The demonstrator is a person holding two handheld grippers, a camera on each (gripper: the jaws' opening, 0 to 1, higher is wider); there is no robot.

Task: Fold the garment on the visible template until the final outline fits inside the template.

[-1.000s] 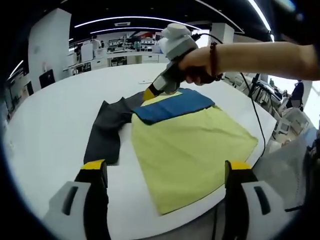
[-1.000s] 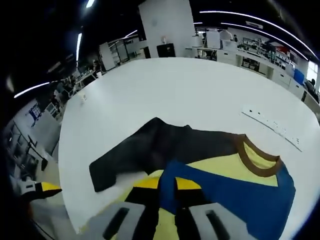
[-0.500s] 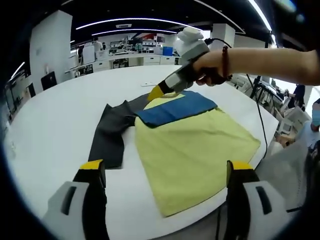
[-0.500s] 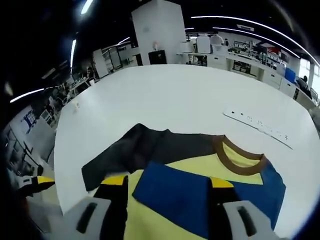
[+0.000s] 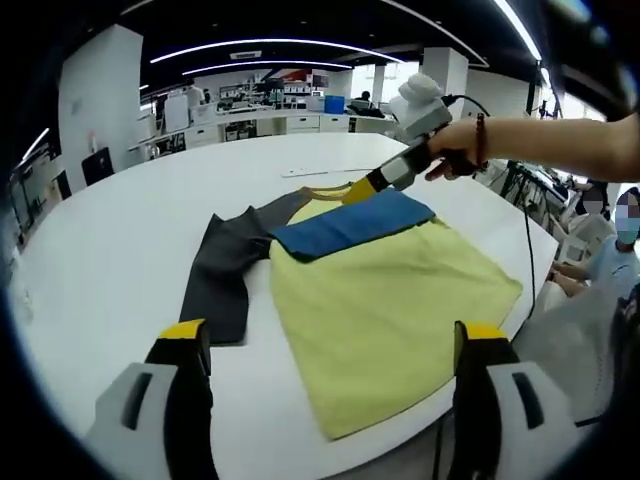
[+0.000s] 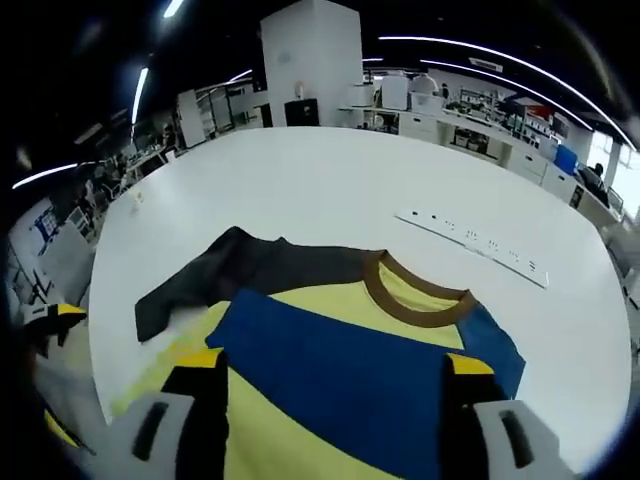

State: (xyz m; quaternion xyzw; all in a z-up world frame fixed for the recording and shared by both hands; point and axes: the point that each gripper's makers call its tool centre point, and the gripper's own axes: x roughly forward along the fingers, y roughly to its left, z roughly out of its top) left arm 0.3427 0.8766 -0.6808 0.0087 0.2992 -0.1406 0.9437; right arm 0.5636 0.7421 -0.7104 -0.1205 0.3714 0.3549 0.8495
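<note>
Left gripper view | garment (image 5: 380, 290) near hem cut off by table (image 5: 120, 250) edge

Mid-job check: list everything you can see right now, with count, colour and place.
garment: one, yellow body, brown collar, lying flat on the table
blue sleeve: one, folded across the chest below the collar
dark sleeve: one, dark grey, spread out to the side on the table
table: one, white, round, under the garment
power strip: one, white, on the table beyond the collar
left gripper: one, yellow-tipped jaws apart, above the near hem
right gripper: one, yellow-tipped jaws apart, above the blue sleeve
hand: one, holding the right gripper
</note>
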